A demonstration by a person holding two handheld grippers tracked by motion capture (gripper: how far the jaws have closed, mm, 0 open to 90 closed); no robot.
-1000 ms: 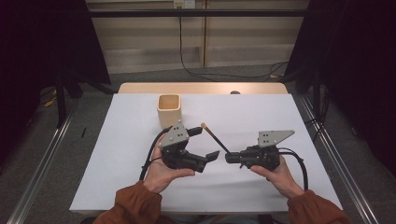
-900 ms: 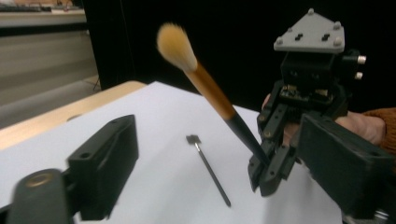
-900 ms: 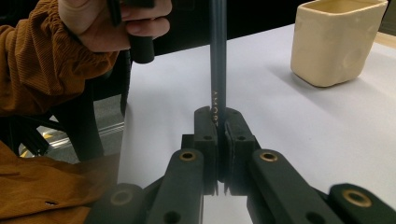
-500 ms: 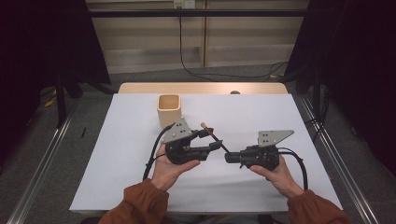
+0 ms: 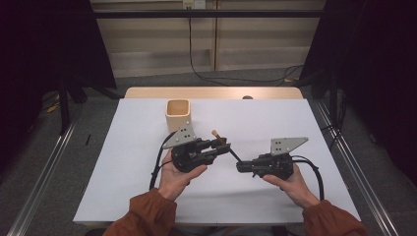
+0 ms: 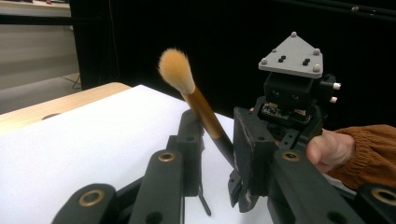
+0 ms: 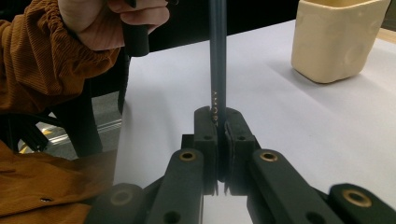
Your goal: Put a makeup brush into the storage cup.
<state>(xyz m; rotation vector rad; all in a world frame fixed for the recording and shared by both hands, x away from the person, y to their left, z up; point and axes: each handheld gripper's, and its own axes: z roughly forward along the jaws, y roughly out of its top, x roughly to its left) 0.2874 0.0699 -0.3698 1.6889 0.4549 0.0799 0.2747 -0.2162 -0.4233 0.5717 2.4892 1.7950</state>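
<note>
A brush with a tan bristle head (image 5: 215, 132) and a dark handle (image 5: 232, 153) hangs slanted above the white table cover (image 5: 123, 172). My right gripper (image 5: 239, 167) (image 7: 217, 122) is shut on the lower end of the handle (image 7: 217, 56). My left gripper (image 5: 223, 145) (image 6: 217, 137) reaches around the brush (image 6: 205, 109) just below the bristles. Its jaws have just been closing, with the brush slanting across the narrow gap between them and leaning on one jaw.
A cream square cup (image 5: 177, 114) (image 7: 338, 39) stands upright on the table behind the left gripper. A wooden table edge (image 5: 211, 92) runs along the back. Metal rails (image 5: 354, 162) flank the table on both sides.
The left gripper swung in toward the brush and its jaws narrowed around it below the bristles. The right gripper kept still with the handle end in its grip.
</note>
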